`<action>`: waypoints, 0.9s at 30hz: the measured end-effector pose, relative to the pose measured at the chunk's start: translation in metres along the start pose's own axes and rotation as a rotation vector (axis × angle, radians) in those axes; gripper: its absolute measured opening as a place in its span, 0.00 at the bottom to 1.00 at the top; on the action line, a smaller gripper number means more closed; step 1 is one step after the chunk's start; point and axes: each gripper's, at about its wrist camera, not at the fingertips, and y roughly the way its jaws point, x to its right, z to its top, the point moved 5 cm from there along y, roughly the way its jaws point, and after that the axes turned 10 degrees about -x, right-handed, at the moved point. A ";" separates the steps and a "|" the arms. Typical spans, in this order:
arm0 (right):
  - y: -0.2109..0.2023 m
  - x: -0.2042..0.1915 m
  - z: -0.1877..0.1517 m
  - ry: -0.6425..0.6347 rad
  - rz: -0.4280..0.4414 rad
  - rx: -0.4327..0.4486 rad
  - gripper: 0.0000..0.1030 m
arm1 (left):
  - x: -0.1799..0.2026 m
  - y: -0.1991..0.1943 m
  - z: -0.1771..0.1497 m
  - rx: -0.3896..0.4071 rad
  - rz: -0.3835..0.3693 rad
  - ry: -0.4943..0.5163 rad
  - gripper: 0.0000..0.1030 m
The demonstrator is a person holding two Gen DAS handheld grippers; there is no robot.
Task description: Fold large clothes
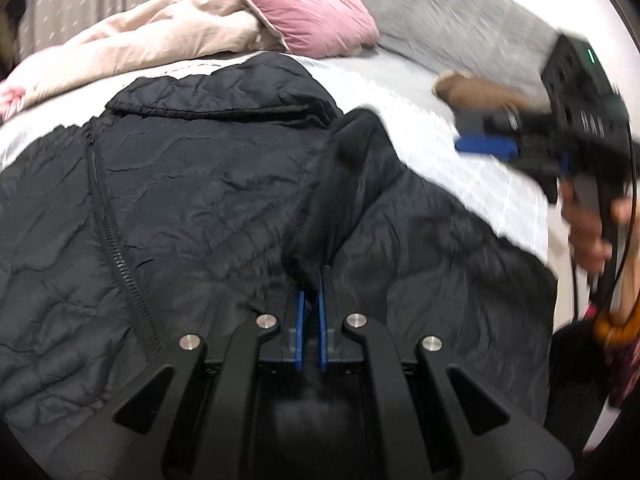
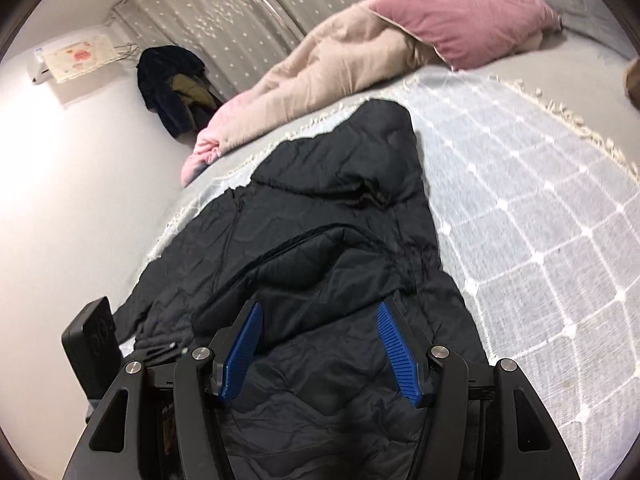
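Observation:
A black quilted jacket [image 1: 168, 184] lies spread on the bed, zipper running down its left side. My left gripper [image 1: 313, 280] is shut on a raised fold of the jacket's fabric, which stands up in a ridge [image 1: 352, 160] from between the blue pads. The right wrist view shows the same jacket [image 2: 340, 208] stretching away over the light checked bedspread [image 2: 520, 208]. My right gripper [image 2: 320, 312] hovers open above the jacket's near part with nothing between its fingers. It also shows in the left wrist view as the right gripper [image 1: 476, 132], held in a hand over the bedspread.
A beige duvet [image 2: 320, 64] and a pink pillow [image 2: 464, 12] are heaped at the far end of the bed. A brown soft thing [image 1: 476, 90] lies near the grey headboard [image 1: 460, 12]. Dark clothes [image 2: 172, 84] hang by the curtain. A white wall [image 2: 80, 200] borders the bed's left side.

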 end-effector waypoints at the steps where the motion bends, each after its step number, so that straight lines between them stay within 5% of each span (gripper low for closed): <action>1: 0.000 -0.003 0.001 0.000 0.004 0.001 0.59 | 0.000 0.002 -0.001 -0.012 0.012 0.021 0.06; 9: 0.009 -0.032 0.012 -0.028 0.003 0.026 0.59 | 0.006 0.009 -0.026 -0.140 0.074 0.141 0.10; 11: 0.022 -0.035 0.011 -0.047 -0.027 -0.011 0.59 | 0.006 0.007 -0.032 -0.165 0.050 0.139 0.18; 16: 0.082 -0.018 -0.023 -0.091 -0.258 -0.252 0.59 | 0.009 -0.004 -0.046 -0.160 0.057 0.144 0.62; 22: 0.085 -0.027 -0.072 -0.356 -0.399 -0.282 0.68 | -0.001 -0.019 -0.056 -0.149 0.053 0.085 0.65; 27: 0.076 -0.027 -0.086 -0.368 -0.417 -0.345 0.71 | -0.021 -0.038 -0.046 -0.096 0.020 -0.061 0.70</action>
